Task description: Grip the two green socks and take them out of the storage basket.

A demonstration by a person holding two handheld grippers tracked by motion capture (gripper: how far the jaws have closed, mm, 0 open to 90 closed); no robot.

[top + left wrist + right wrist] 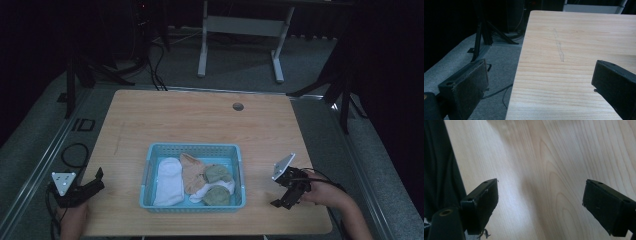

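A light blue basket (149,169) sits on the wooden table (200,120) near its front edge. Inside lie a white sock (168,181), an orange sock (191,172) and two green socks (218,173). My left gripper (99,179) rests at the table's front left corner, open, with bare wood and the table edge between its jaws (540,77). My right gripper (281,199) is to the right of the basket, tilted down toward the tabletop, open, with nothing but wood grain between its jaws (540,200).
A round cable hole (238,106) is in the table's far part. Behind the table stands a white desk frame (240,35). Black stands (80,75) flank the table on both sides, and cables (75,152) lie on the grey floor at left.
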